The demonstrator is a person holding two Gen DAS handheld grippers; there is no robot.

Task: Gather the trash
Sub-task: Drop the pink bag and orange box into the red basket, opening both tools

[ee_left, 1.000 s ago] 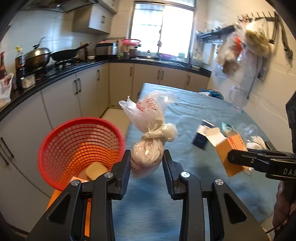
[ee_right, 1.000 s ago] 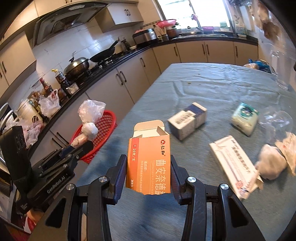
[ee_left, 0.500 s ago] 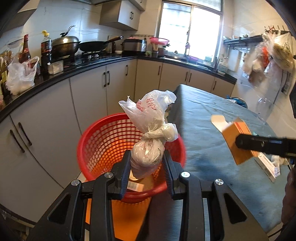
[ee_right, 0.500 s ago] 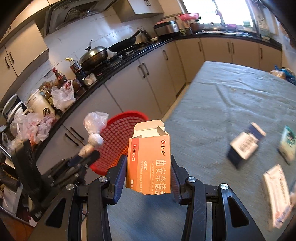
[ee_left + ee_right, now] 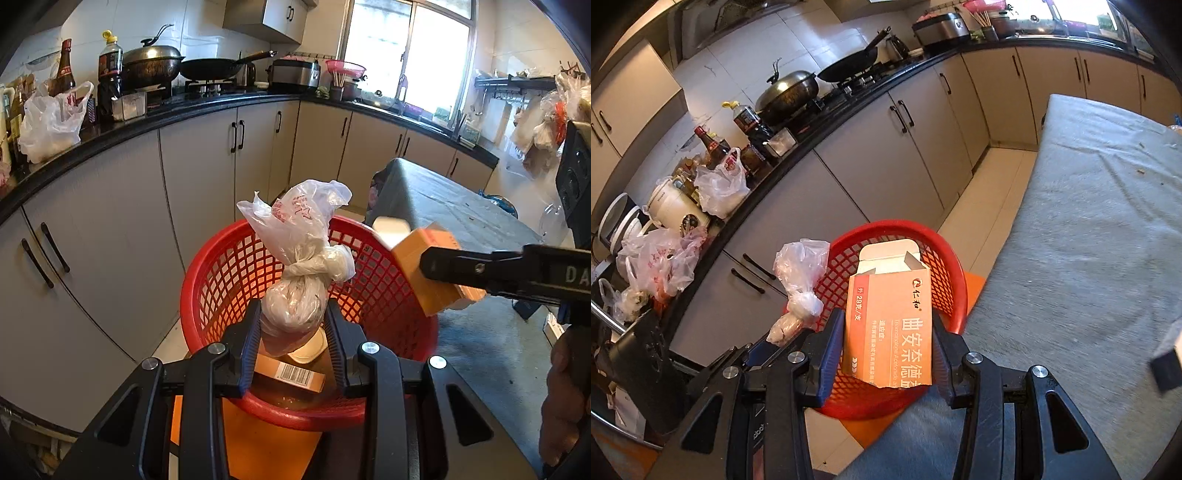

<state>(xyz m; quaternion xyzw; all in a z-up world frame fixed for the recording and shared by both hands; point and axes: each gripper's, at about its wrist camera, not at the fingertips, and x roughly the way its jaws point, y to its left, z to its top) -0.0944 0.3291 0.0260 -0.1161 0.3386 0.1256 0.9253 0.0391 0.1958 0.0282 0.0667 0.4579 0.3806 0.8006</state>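
My left gripper (image 5: 293, 325) is shut on a knotted clear plastic bag (image 5: 299, 273) and holds it over the red mesh basket (image 5: 391, 302). My right gripper (image 5: 886, 343) is shut on an open orange carton (image 5: 890, 328) above the basket's rim (image 5: 955, 269). The carton (image 5: 428, 266) and the right gripper (image 5: 436, 264) show at the right of the left wrist view, over the basket's right side. The bag (image 5: 799, 288) shows left of the carton in the right wrist view. A barcoded box (image 5: 291, 374) and a pale lid (image 5: 308, 349) lie in the basket.
The basket stands on an orange stool (image 5: 266, 439) on the floor, between the grey cabinets (image 5: 122, 229) and the cloth-covered table (image 5: 1089, 236). The black counter (image 5: 820, 122) carries pans, bottles and plastic bags. A dark box (image 5: 1165, 363) lies at the table's right edge.
Both grippers swung left from the table to over the red basket, still holding the bag and the carton. The table's other trash has left the right wrist view.
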